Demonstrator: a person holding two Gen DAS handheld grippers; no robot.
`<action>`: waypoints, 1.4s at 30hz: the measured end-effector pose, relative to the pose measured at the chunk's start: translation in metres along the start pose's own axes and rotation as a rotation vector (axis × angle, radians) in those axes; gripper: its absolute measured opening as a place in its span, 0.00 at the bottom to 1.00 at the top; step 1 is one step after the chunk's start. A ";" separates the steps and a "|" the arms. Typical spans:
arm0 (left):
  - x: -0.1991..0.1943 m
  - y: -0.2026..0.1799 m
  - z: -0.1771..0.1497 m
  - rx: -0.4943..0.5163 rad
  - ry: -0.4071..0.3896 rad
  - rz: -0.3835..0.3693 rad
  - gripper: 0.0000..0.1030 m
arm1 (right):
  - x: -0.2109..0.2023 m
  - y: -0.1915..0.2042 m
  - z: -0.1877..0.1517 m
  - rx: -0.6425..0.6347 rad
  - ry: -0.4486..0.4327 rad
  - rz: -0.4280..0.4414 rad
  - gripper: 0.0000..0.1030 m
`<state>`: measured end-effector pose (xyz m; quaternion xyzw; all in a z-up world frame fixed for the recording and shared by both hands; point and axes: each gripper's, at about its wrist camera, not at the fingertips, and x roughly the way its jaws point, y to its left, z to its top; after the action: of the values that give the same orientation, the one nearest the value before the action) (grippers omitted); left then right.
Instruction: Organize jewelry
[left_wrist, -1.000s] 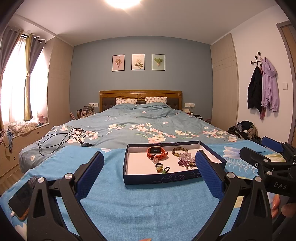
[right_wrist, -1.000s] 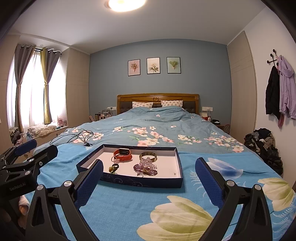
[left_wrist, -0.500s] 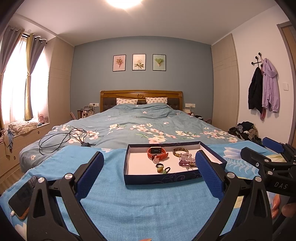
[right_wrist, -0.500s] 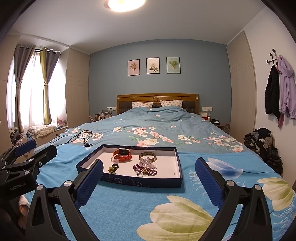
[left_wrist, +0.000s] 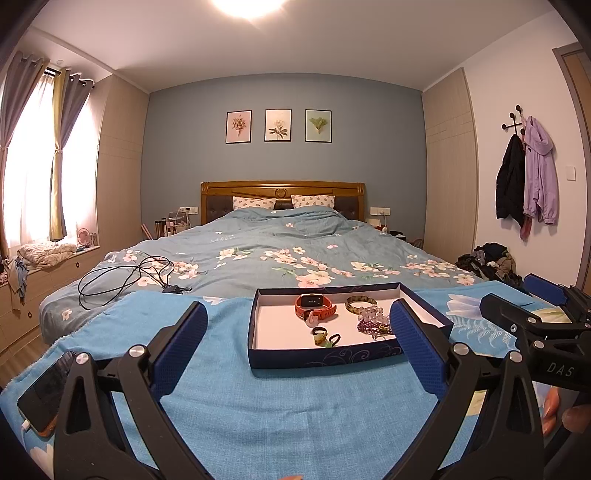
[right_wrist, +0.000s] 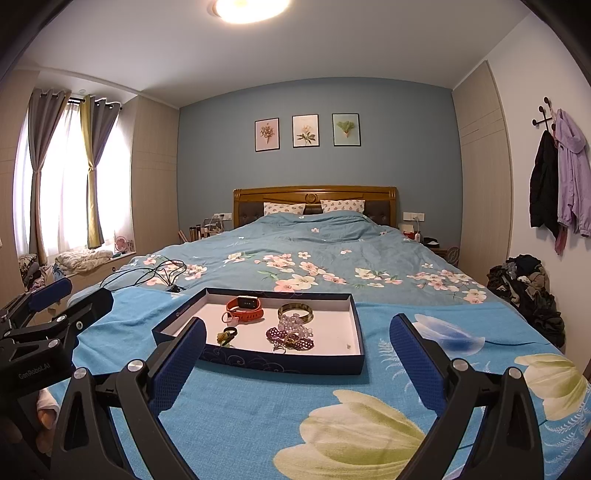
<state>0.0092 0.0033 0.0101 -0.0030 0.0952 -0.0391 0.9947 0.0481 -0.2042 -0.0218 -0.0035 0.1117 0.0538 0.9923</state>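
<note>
A dark blue tray (left_wrist: 317, 358) (right_wrist: 280, 363) with a white floor lies on a blue cloth at the foot of the bed. In it lie an orange watch (left_wrist: 314, 307) (right_wrist: 245, 309), a gold bangle (left_wrist: 361, 303) (right_wrist: 295, 312), a heap of purple and clear beads (left_wrist: 371, 321) (right_wrist: 291, 334) and small rings with a green piece (left_wrist: 324, 338) (right_wrist: 226, 335). My left gripper (left_wrist: 297, 349) is open and empty, just short of the tray. My right gripper (right_wrist: 297, 360) is open and empty, also short of the tray.
A phone (left_wrist: 46, 391) lies on the cloth at the left edge. A black cable (left_wrist: 125, 277) lies on the flowered bedspread to the far left. Clothes are piled on the floor at the right (right_wrist: 528, 288). The right gripper shows at the right edge of the left wrist view.
Both views have shifted very slightly; nothing in the tray has moved and both grippers stay open.
</note>
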 end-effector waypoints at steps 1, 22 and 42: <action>0.000 0.000 0.000 0.000 0.000 -0.001 0.94 | 0.000 0.000 0.000 0.000 0.000 0.001 0.93; 0.000 0.000 0.001 -0.001 0.001 0.000 0.94 | -0.001 0.000 0.001 0.000 -0.003 0.000 0.93; 0.001 0.000 0.002 0.002 0.001 0.000 0.94 | -0.001 -0.001 0.002 0.002 -0.005 0.003 0.93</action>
<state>0.0104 0.0031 0.0115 -0.0022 0.0956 -0.0394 0.9946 0.0479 -0.2051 -0.0195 -0.0020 0.1093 0.0550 0.9925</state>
